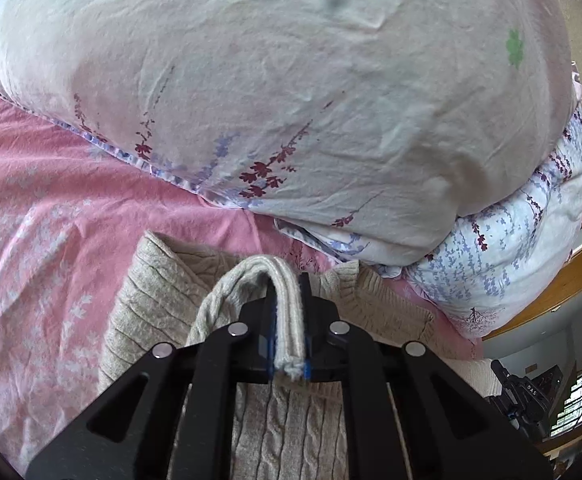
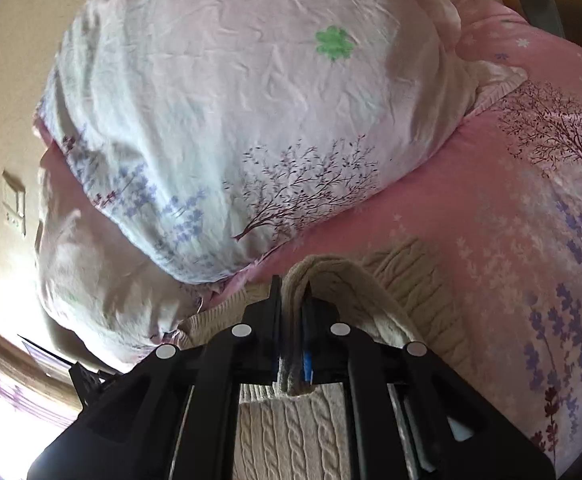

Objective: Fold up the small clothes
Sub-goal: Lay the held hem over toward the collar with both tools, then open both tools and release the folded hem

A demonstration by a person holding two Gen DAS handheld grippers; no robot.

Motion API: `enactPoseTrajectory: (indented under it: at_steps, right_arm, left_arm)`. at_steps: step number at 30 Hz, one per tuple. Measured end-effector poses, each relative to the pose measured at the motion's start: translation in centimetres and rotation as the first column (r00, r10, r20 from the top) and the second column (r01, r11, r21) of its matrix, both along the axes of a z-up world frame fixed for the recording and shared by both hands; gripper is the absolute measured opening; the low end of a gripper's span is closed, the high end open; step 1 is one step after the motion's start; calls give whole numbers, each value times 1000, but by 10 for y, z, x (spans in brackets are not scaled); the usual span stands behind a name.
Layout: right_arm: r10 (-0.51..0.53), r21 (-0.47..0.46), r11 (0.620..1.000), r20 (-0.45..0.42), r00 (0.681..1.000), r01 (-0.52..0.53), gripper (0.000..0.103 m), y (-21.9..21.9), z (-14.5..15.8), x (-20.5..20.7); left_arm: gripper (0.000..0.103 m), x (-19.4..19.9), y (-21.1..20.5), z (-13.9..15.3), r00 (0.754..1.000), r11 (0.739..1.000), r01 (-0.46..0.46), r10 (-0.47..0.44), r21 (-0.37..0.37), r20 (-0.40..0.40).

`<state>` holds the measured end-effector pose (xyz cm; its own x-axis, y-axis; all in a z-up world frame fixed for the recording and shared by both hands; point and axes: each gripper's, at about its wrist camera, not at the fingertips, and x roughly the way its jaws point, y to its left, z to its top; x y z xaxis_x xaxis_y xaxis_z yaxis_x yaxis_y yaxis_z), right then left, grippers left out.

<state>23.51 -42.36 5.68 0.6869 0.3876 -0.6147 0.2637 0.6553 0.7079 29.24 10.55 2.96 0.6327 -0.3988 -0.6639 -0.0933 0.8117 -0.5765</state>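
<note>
Left wrist view: the left gripper [image 1: 289, 320] is clamping a doubled fold of the beige cable-knit sweater [image 1: 163, 292], its two jaws standing narrow with the ribbed band pressed between the blue pads and looping up and over the fingertips. The rest of the sweater is lying spread on the pink bedsheet [image 1: 39, 200], running beneath the gripper toward the bottom of the frame. Behind it, a large white floral pillow [image 1: 291, 100] is resting on the sheet, with a second flowered cushion [image 1: 511, 248] lying under its right end. A wooden bed frame [image 1: 571, 272] is curving along the right edge, and a dark device [image 1: 523, 396] is showing at the lower right, beyond the bed. Right wrist view: the right gripper [image 2: 293, 320] is likewise pinching a thick fold of the sweater [image 2: 423, 280], jaws drawn narrow around the knit, which is arching over the fingertips and trailing to the right across the sheet [image 2: 491, 240]. The pillow [image 2: 231, 120], printed with a green clover and branching trees, is sitting just beyond the sweater's far edge. A wall switch [image 2: 15, 202] is appearing on the cream wall at the left.
</note>
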Motion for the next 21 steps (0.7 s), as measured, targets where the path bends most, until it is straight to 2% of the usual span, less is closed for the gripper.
enactPoseTrajectory:
  at_steps: [1, 2, 3, 5, 7, 11, 13, 15, 16, 18, 21]
  right_arm:
    - [-8, 6, 1000, -43, 999, 8, 18, 0, -7, 8]
    - [-9, 16, 1000, -70, 997, 10, 33, 1, -13, 13]
    - [-12, 33, 999, -86, 996, 15, 49, 2, -17, 15]
    - [-15, 42, 999, -66, 998, 18, 59, 5, -18, 14]
    - [-16, 13, 1000, -37, 999, 17, 64, 8, -12, 10]
    - [-7, 26, 1000, 36, 999, 6, 64, 12, -3, 11]
    - [20, 122, 992, 37, 999, -25, 64, 11, -6, 18]
    - [-23, 238, 971, 66, 998, 7, 64, 7, -9, 24]
    - [-43, 241, 970, 71, 997, 25, 64, 6, -6, 26]
    - [-64, 177, 983, 69, 996, 51, 64, 7, 5, 23]
    - [-5, -67, 998, 45, 999, 8, 64, 22, 22, 10]
  left_arm:
    - [20, 0, 0, -1, 1000, 1000, -6, 6, 2, -3]
    - [33, 0, -1, -1, 1000, 1000, -9, 9, 4, 0]
    - [39, -3, -1, 1, 1000, 1000, -7, 7, 4, 11]
    - [63, -6, -5, 7, 999, 1000, 2, -2, 16, 33]
    - [70, -14, -3, 17, 998, 999, -5, 3, 42, 59]
    - [72, -21, 5, 25, 998, 999, -7, 3, 50, 70]
    - [72, -26, 10, 24, 998, 999, -12, 9, 47, 62]
    - [72, -32, 17, 22, 998, 999, -14, 12, 42, 54]
    - [72, -36, 18, 21, 999, 999, -13, 11, 43, 48]
    - [72, -44, 24, 19, 999, 999, -11, 9, 52, 38]
    - [71, -56, 32, 16, 999, 997, 10, -12, 82, 32]
